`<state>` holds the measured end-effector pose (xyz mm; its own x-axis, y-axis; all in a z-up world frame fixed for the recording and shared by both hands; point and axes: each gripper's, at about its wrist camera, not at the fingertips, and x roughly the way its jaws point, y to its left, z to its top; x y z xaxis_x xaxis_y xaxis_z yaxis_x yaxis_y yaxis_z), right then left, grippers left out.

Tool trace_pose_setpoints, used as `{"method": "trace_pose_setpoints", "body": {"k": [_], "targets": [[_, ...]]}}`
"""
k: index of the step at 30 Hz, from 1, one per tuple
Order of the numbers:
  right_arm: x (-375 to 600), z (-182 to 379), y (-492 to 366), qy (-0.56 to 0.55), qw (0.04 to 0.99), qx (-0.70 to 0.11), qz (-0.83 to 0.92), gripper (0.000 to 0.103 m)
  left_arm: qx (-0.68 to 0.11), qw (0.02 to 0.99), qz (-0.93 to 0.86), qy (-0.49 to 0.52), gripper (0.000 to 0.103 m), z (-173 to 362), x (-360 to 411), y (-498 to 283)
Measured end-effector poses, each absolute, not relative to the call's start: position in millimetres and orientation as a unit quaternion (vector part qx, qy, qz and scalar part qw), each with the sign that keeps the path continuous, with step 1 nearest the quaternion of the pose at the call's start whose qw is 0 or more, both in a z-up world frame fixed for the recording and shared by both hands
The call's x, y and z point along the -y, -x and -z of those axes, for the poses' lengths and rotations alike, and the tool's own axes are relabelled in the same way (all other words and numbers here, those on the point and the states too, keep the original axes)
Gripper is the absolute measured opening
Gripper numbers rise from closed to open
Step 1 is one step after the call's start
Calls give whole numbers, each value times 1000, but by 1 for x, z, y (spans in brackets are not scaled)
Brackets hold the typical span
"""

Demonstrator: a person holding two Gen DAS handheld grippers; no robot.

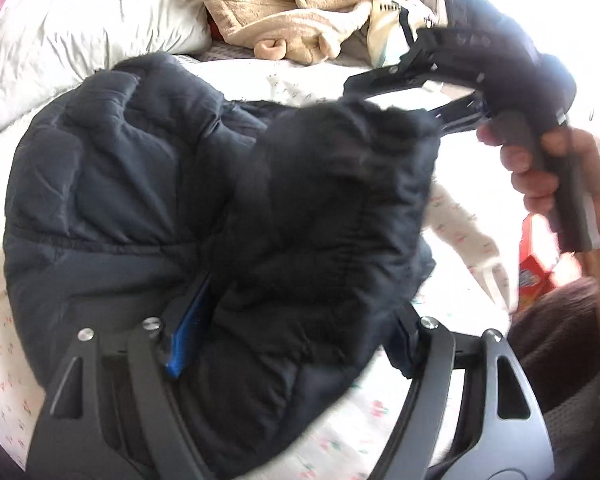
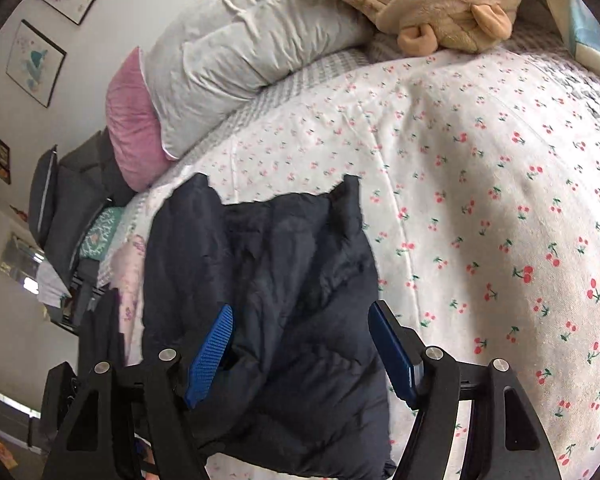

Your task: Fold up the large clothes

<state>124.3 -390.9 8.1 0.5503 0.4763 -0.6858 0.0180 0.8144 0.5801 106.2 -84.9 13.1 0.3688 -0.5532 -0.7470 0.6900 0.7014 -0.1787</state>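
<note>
A cherry-print bed sheet (image 2: 480, 184) fills both views; the dark puffy jacket (image 1: 148, 184) lies mid-frame, bunched between the spread fingers of the left gripper (image 1: 292, 344) and right gripper (image 2: 300, 356), neither clenched

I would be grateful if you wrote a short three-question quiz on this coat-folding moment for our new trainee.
1. True or false: the dark padded coat lies on a bedspread printed with cherries.
2. Multiple choice: what sits beside the white pillow at the head of the bed? A) a beige plush robe B) a laptop C) a stack of books
3. Fill in: coat fabric lies between the blue pads of the left gripper and the right gripper, whose jaws stand ____.

Key: 1 true; 2 A, the beige plush robe; 3 apart.
</note>
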Motion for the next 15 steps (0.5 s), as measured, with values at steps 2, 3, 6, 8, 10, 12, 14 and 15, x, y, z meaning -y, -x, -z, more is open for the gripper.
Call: {"method": "trace_pose_setpoints", "body": {"k": [2, 3, 6, 8, 10, 12, 14, 15], "targets": [[381, -14, -124, -281, 834, -449, -152, 73, -413, 819, 394, -60, 76, -25, 77, -100], [375, -15, -124, -287, 831, -449, -161, 73, -409, 816, 405, -55, 76, -31, 73, -97], [354, -20, -134, -312, 819, -442, -194, 73, -395, 812, 425, -60, 76, -44, 75, -99], [341, -23, -139, -316, 817, -434, -209, 73, -386, 812, 435, -59, 76, -50, 68, -96], [328, -26, -145, -313, 815, -434, -222, 73, -381, 816, 432, -52, 76, -51, 57, -91], [314, -26, -155, -307, 810, -442, -233, 73, -378, 828, 412, -44, 76, -51, 45, -97], [298, -17, -168, -295, 799, -466, -241, 73, -377, 843, 383, -27, 76, -49, 29, -101], [291, -12, -173, -286, 795, -480, -238, 73, -377, 850, 368, -16, 76, -48, 21, -105]]}}
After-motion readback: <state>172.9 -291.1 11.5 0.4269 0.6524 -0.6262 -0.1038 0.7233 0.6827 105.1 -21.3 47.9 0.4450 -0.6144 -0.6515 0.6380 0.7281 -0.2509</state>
